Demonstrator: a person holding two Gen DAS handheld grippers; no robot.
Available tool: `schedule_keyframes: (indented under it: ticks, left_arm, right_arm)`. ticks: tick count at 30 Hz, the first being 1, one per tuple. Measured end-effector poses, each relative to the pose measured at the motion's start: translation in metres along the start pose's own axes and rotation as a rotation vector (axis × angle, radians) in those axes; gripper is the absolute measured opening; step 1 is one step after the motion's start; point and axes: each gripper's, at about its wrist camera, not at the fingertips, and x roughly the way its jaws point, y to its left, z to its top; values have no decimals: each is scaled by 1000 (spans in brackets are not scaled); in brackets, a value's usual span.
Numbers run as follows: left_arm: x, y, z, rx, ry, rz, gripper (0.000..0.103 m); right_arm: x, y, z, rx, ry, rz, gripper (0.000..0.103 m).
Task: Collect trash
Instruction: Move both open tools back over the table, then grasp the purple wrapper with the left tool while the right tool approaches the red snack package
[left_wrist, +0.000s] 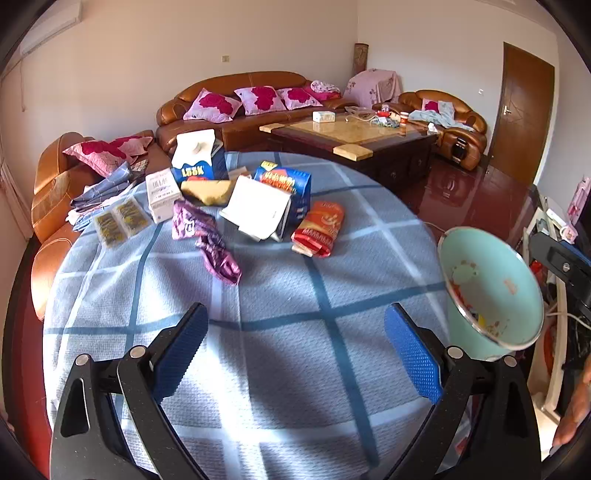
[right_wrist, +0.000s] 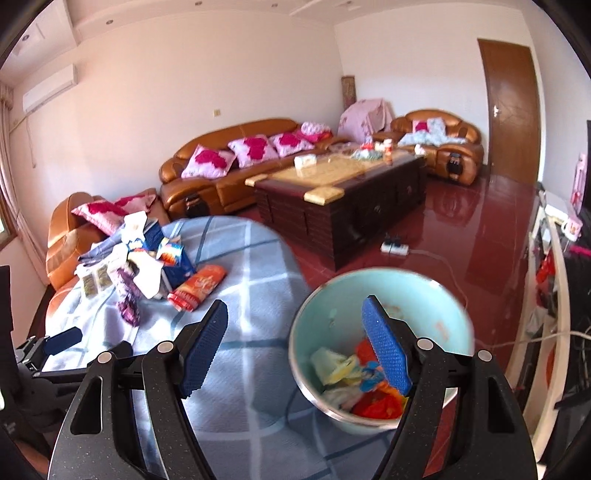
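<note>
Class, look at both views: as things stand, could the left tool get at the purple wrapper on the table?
Probably yes. The left tool is open and empty, and only bare checked cloth lies between it and the purple wrapper.

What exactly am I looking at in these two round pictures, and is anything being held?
There is no robot here: a person carries a pair of hand-held tongs in each hand, each with a wide-angle camera looking along its blue-padded fingers. One picture comes from the left tongs, the other from the right tongs.

Both pairs are open and hold nothing. Below them is a round table under a blue checked cloth. At its far side lie wrappers and boxes, among them a purple wrapper, an orange-red packet and a blue snack bag. At the table's right edge is a pale green bin, already holding some crumpled rubbish.
</note>
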Motion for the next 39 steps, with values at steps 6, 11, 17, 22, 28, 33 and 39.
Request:
schedule_keyframes:
  ticks: [6, 11, 17, 22, 28, 33, 39]
  left_arm:
    - [6, 18, -14, -7, 30, 19, 95]
    - [14, 40, -23, -60, 63, 40, 95]
    - [20, 59, -30, -95, 75, 63, 95]
    - [27, 73, -33, -121, 78, 87, 94]
    - [39, 95, -30, -192, 107, 61, 94]
    - [38, 110, -18, -203, 73, 69, 94]
    - [48, 131, -9, -264, 91, 40, 89]
  right_arm:
    - [6, 26, -8, -64, 49, 22, 75]
    - [9, 48, -17, -140, 81, 54, 75]
    - [18, 63, -26, -164, 117, 63, 75]
    - [26, 69, -34, -181, 132, 58, 74]
    - [47, 78, -33, -149, 162, 79, 67]
    - [66, 89, -25, -98, 176, 94, 62]
    - [80, 99, -21, -47, 177, 100, 44]
